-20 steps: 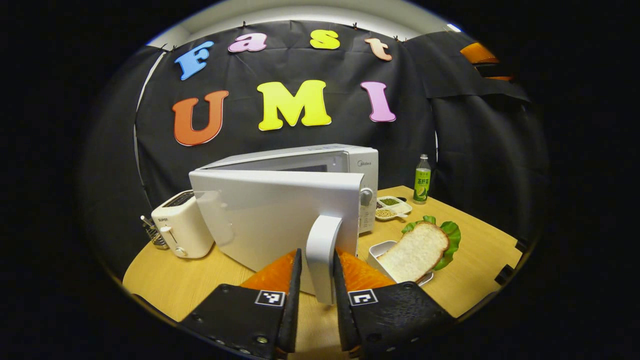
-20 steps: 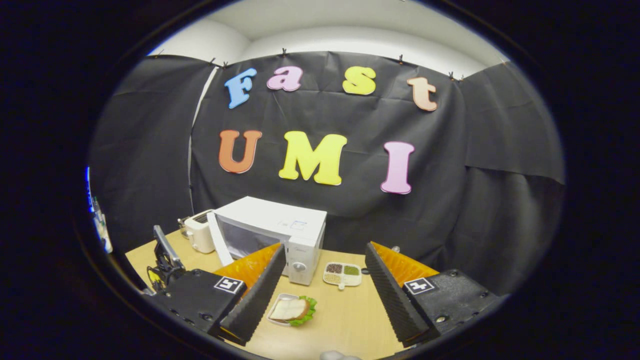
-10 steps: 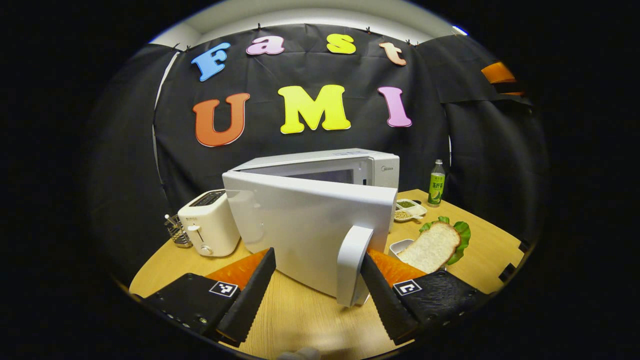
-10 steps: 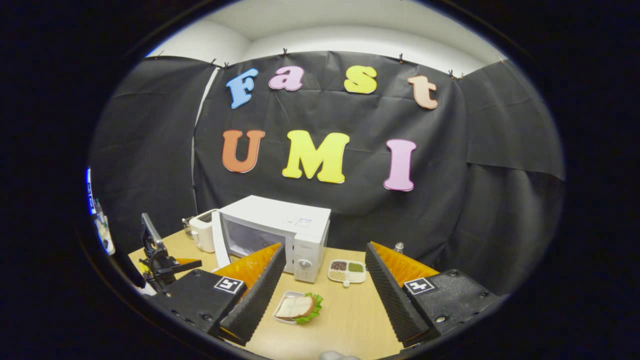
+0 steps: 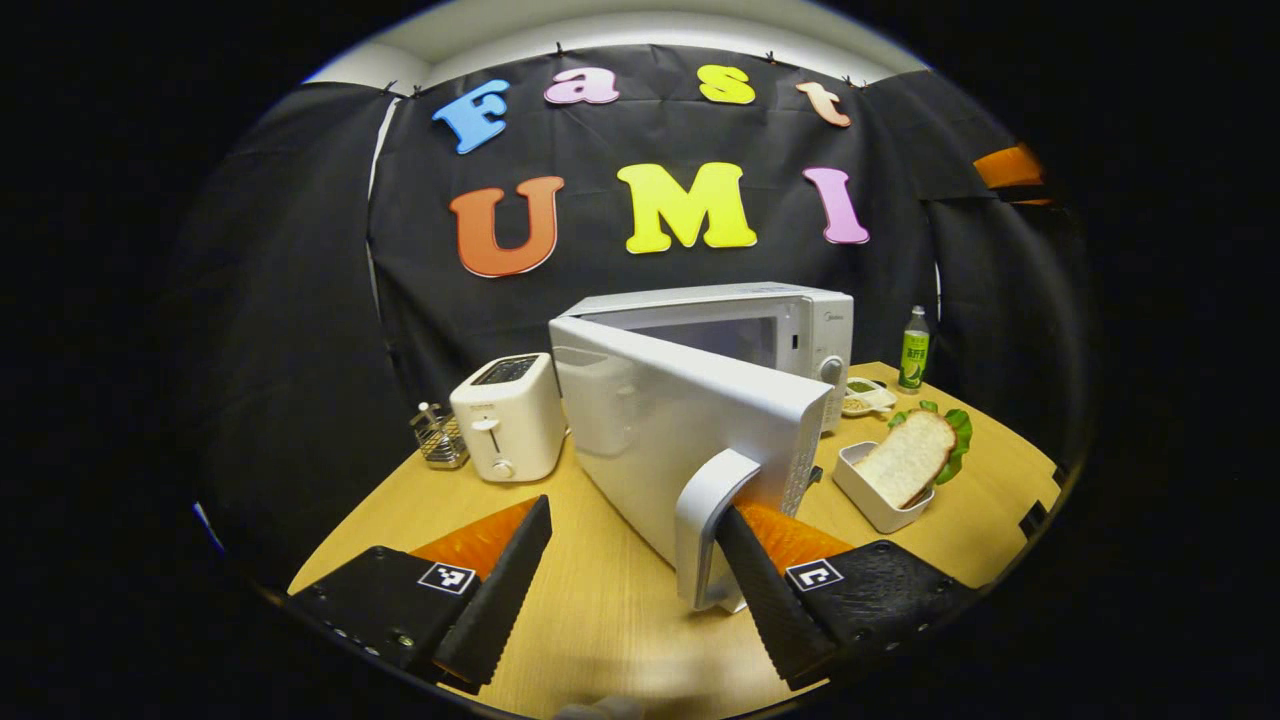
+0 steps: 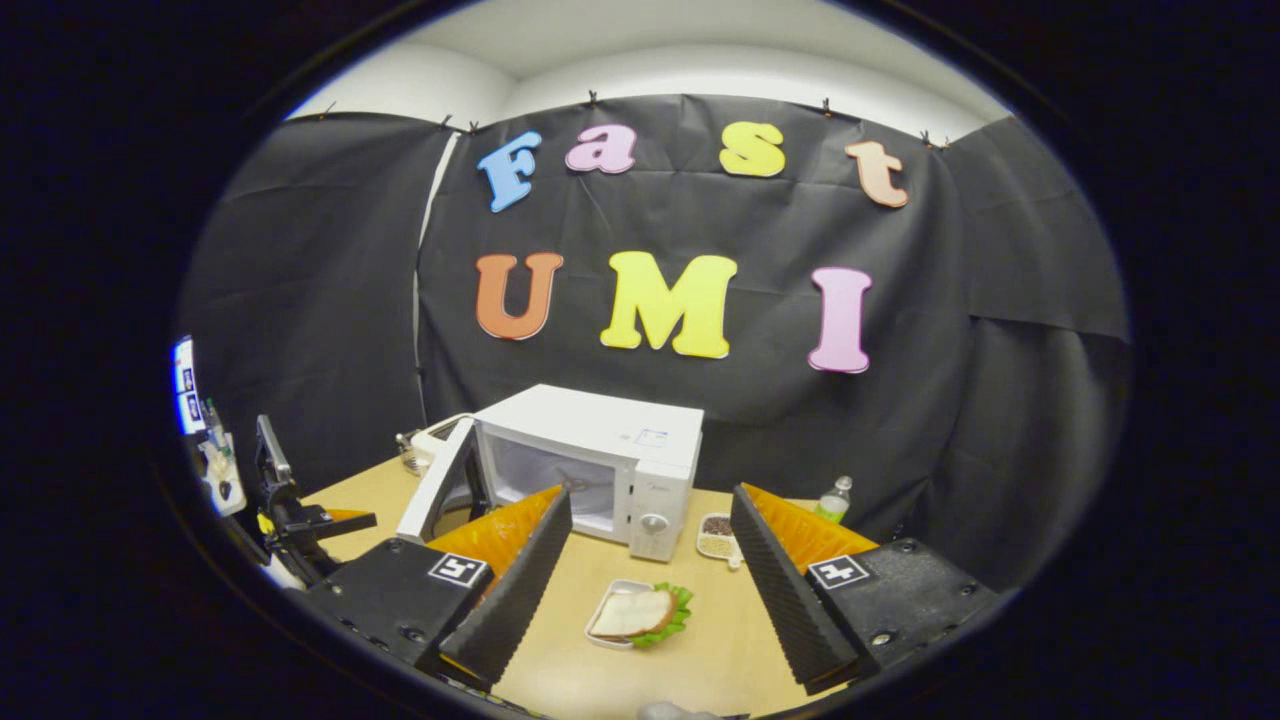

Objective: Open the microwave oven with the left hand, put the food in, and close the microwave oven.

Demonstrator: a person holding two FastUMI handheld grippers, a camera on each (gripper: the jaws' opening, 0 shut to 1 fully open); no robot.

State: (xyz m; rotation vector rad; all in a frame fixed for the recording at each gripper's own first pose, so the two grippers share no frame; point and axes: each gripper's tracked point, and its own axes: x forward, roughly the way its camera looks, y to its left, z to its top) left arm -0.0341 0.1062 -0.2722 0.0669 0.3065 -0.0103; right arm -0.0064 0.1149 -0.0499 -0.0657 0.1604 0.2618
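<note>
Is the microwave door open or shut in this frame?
Open, partway. The microwave door is swung out from the microwave front, and the cavity shows behind it in both gripper views.

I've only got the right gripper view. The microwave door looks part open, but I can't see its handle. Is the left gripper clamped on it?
Observer: No. In the left gripper view the left gripper is open, with its fingers wide apart. The door handle sits right by one finger and is not pinched.
Operator: How far open is the door?
Observer: The door stands well out from the microwave, and part of the cavity opening shows behind it.
Operator: Does the bread lie flat in its dish?
Observer: No. The bread leans tilted, with its lower end in the white dish and lettuce behind it.
</note>
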